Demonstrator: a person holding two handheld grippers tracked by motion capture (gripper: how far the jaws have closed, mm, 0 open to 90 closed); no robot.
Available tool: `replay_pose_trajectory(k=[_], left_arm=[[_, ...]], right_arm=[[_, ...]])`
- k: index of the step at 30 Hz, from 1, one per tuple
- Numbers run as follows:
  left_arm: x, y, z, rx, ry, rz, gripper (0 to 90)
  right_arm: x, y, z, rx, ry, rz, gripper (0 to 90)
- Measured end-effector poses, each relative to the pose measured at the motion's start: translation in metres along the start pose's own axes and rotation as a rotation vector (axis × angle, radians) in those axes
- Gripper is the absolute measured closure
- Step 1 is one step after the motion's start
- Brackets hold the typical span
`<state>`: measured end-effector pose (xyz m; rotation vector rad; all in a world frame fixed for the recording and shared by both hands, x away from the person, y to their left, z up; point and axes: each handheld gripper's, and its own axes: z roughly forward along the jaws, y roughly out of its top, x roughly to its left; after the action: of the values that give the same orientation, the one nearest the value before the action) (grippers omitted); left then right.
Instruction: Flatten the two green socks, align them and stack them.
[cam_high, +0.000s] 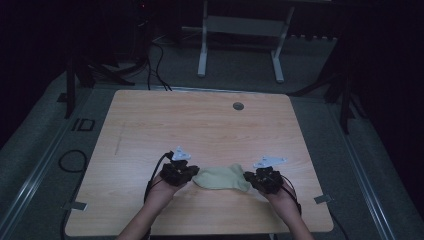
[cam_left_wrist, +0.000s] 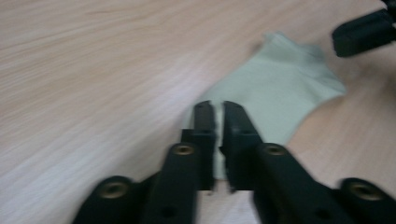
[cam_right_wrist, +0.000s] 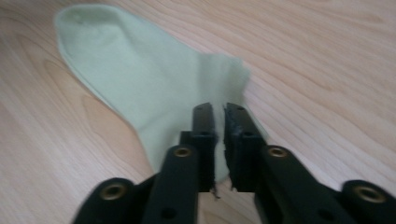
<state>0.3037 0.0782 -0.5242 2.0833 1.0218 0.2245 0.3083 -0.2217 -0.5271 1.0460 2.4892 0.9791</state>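
Our left gripper (cam_high: 192, 172) is clamped on one end of the pale sock (cam_high: 222, 177), its jaws nearly together with the fabric's edge pinched between them, as the left gripper view shows. Between our two hands the sock lies stretched on the wooden table (cam_high: 200, 125), near its front edge. On the right, our right gripper (cam_high: 248, 178) has its jaws pressed just as tightly on the sock's other end.

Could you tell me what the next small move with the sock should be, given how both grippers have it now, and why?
Probably lift both ends together and draw them slightly apart. The left gripper and right gripper are each shut on an end of the pale sock, which lies rumpled on the table between them. With both ends pinched, a gentle pull should smooth it out.
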Motion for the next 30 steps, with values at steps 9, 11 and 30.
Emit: replay_pose_trajectory(k=[9, 11, 30], left_arm=[[0.002, -0.009, 0.039, 0.098, 0.051, 0.038, 86.6], [0.008, -0.012, 0.038, 0.067, 0.026, 0.003, 86.6], [0.036, -0.006, 0.041, 0.013, 0.078, -0.006, 80.6]], right_arm=[[0.002, -0.003, 0.031, 0.066, -0.027, -0.029, 76.9], [-0.005, -0.001, 0.034, 0.049, -0.017, -0.01, 76.0], [-0.011, 0.025, 0.055, 0.06, -0.033, 0.022, 73.7]])
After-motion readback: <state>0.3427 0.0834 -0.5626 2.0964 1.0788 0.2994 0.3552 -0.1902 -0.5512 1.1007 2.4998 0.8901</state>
